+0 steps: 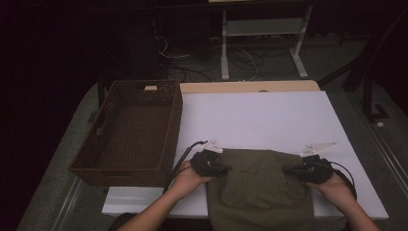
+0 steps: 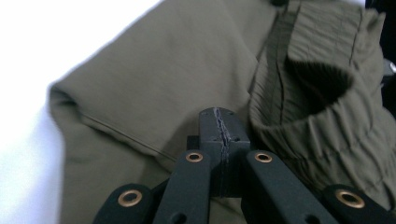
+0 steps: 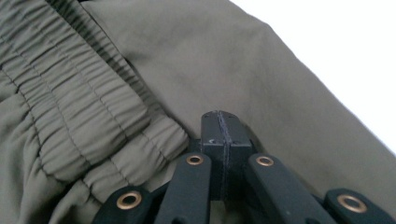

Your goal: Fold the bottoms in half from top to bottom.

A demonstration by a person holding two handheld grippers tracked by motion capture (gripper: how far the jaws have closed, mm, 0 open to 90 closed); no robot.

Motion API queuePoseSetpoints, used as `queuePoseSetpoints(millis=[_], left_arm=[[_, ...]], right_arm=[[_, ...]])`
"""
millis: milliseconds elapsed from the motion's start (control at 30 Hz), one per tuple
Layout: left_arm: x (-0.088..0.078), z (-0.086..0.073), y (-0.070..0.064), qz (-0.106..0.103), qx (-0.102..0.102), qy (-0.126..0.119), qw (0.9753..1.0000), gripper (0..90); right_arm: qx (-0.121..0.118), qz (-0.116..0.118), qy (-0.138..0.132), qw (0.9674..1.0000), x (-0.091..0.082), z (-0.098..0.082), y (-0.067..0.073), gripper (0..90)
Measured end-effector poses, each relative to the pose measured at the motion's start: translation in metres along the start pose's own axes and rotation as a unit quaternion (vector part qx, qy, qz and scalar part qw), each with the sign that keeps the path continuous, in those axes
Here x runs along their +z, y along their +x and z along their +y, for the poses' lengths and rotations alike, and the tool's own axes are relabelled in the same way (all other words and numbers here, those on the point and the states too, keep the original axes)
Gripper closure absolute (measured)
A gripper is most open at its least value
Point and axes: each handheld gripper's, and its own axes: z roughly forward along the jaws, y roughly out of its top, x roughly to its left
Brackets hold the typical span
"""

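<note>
Two grippers closed over one olive garment at the near edge of the table.

On the white table [image 1: 269,115] there is one garment [image 1: 262,185], olive green, with an elastic ribbed band, folded and lying at the near edge in the middle, and part of it hangs over that edge. There are two grippers, one in each hand. The left gripper [image 1: 222,167] is at the left side of the garment and the right gripper [image 1: 290,169] at the right side, and they point toward each other. In both gripper views the two jaws stand pressed together with no gap, above the cloth; if a fold of cloth is pinched between them, I cannot tell. One brown woven basket [image 1: 103,166] stands at the left of the table, just beside the left hand [image 1: 187,180].
</note>
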Motion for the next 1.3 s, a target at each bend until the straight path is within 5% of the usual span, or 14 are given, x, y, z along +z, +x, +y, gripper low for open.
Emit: queuePoseSetpoints(millis=[233,867,1300], left_arm=[[0.008,-0.002,-0.007,-0.009,0.017,0.02,0.9996,89.2],[-0.003,-0.005,-0.031,-0.083,0.03,0.001,0.9961,88.5],[-0.006,-0.007,-0.041,-0.115,0.046,0.006,0.9923,88.0]], right_arm=[[-0.008,0.016,0.022,0.9996,0.006,-0.002,0.004,89.2],[0.007,0.077,-0.031,0.9965,-0.016,-0.01,0.014,89.2],[-0.001,0.067,-0.018,0.9976,-0.013,-0.012,0.017,89.2]])
